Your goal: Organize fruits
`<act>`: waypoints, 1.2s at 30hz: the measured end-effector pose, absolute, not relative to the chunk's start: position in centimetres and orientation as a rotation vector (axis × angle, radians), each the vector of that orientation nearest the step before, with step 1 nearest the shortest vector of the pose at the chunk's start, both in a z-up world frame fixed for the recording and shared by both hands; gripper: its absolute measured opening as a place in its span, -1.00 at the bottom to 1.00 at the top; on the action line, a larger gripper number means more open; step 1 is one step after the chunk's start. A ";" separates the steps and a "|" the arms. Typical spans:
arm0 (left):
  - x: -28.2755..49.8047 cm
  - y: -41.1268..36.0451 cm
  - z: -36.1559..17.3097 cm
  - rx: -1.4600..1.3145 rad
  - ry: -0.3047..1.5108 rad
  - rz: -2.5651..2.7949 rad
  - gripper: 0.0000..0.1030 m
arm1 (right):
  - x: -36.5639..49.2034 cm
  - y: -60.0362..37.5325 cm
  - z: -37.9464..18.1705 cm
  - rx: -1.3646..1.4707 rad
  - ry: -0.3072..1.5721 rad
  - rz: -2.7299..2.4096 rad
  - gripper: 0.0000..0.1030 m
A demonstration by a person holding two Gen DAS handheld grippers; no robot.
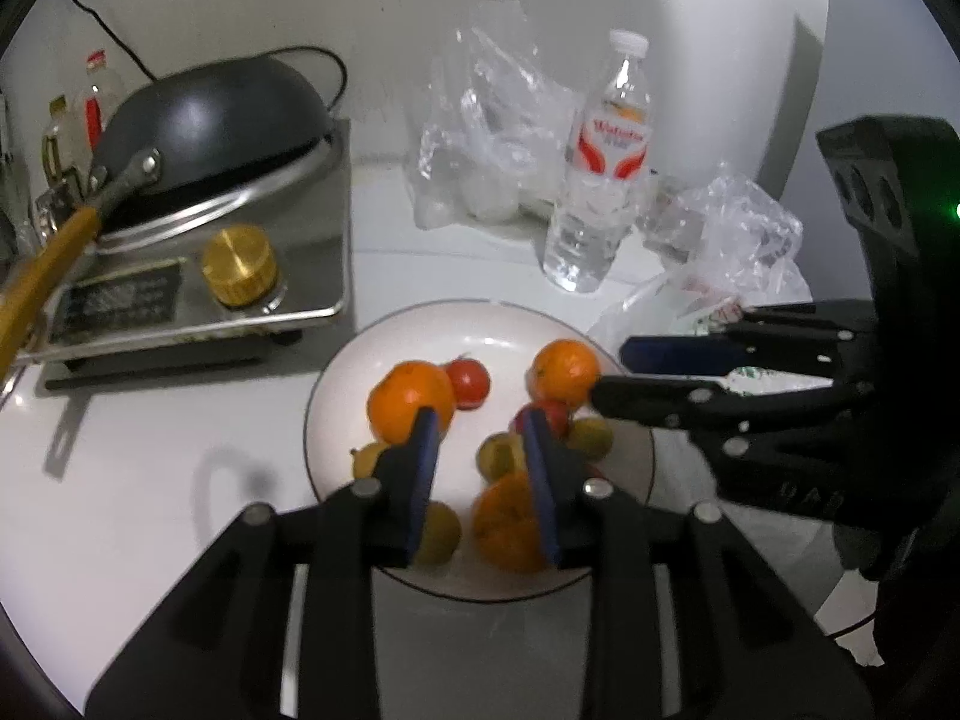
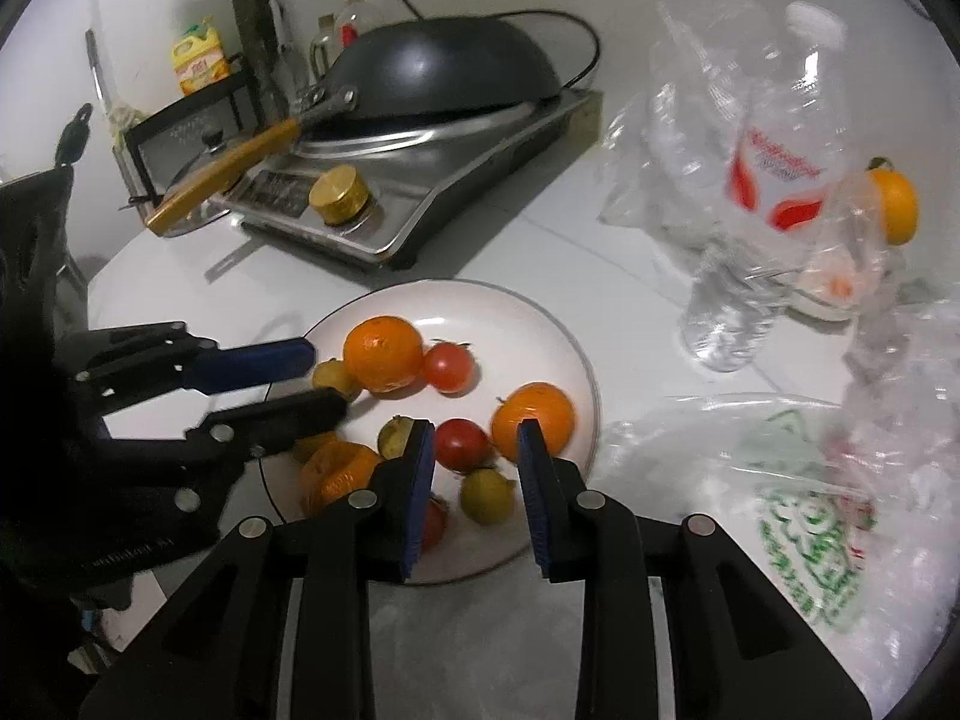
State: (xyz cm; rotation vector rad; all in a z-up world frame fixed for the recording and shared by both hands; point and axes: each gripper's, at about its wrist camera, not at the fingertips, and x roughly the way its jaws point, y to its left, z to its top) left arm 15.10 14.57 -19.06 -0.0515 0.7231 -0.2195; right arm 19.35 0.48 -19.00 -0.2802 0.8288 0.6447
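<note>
Sitting on the white plate (image 2: 576, 354) already are most of the fruits: three oranges, a few red tomato-like fruits and several small yellow-green ones, so the gathering is looking largely done. In the right wrist view one orange (image 2: 383, 353) is lying at about 11 o'clock on the plate with a red fruit (image 2: 449, 365) touching it, a second orange (image 2: 533, 420) is resting toward 3 o'clock, and a third orange (image 2: 339, 474) is lying near 8 o'clock. One stray orange (image 2: 895, 207) is showing at 2 o'clock of that view, behind the crumpled clear bags (image 2: 690, 120) and the water bottle (image 2: 774, 180), well apart from the plate; judging by this, it is what is left to bring over. The left gripper (image 1: 477, 423) is hovering over the plate with its blue pads only narrowly apart and nothing between them. The right gripper (image 2: 477, 435) is likewise hanging above the plate's near side, its jaws nearly closed and holding nothing, with fruit merely showing beneath the gap. A wok (image 2: 444, 63) on the stove (image 2: 420, 204) at 12 o'clock is playing no part.
</note>
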 end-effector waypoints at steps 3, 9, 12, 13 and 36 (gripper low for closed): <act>14.3 14.2 -18.1 -0.049 0.704 -0.208 -0.40 | 18.5 -0.5 -18.0 -0.280 0.804 0.621 -0.42; 12.1 12.8 -16.1 -0.038 0.669 -0.201 -0.35 | 16.4 -2.5 -15.9 -0.245 0.757 0.598 -0.20; 10.9 12.1 -15.1 -0.034 0.647 -0.200 -0.22 | 15.0 -3.4 -15.0 -0.244 0.733 0.594 -0.19; 10.5 11.9 -14.8 -0.034 0.639 -0.200 -0.21 | 14.7 -3.5 -14.7 -0.245 0.727 0.593 -0.19; 3.2 7.1 -6.9 0.028 0.431 -0.114 0.81 | 7.4 -9.9 -6.3 -0.199 0.508 0.546 0.26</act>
